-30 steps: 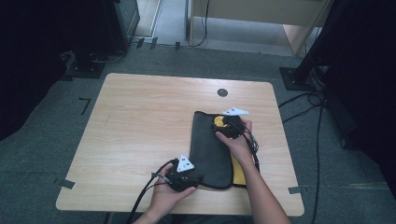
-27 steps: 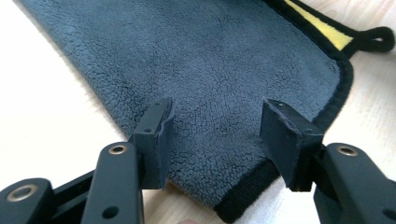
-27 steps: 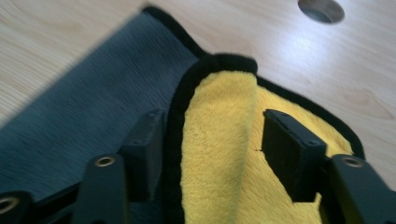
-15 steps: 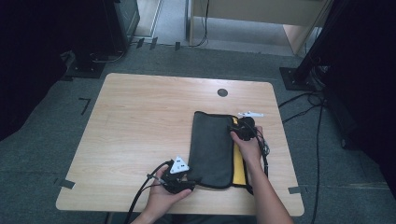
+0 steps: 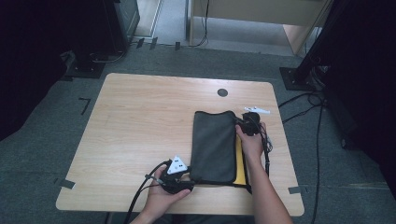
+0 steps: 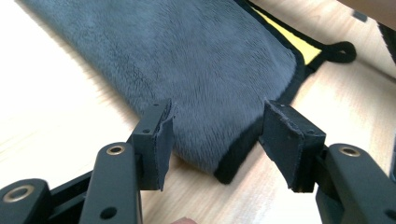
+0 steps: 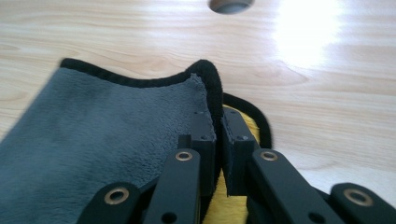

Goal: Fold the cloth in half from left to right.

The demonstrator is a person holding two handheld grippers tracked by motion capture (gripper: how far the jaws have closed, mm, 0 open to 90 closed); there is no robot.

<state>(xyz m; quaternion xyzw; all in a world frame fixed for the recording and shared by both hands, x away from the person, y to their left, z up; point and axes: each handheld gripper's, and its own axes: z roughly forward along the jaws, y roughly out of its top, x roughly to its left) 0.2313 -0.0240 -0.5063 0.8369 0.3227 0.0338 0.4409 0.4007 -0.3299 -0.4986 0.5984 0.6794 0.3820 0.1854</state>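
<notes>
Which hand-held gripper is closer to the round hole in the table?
Right. The right hand-held gripper pinches the cloth's far corner near the hole; the left hand-held gripper sits at the near corner.

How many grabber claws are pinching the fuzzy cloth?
1. The right gripper is shut on the far right corner of the grey and yellow cloth. The left gripper is open, its jaws either side of the near corner, not pinching.

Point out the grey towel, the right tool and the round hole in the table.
grey towel (image 5: 214,144): high view, middle of its folded top.
right tool (image 7: 218,135): right gripper view, between its fingertips.
round hole (image 5: 222,92): high view, its centre.
</notes>
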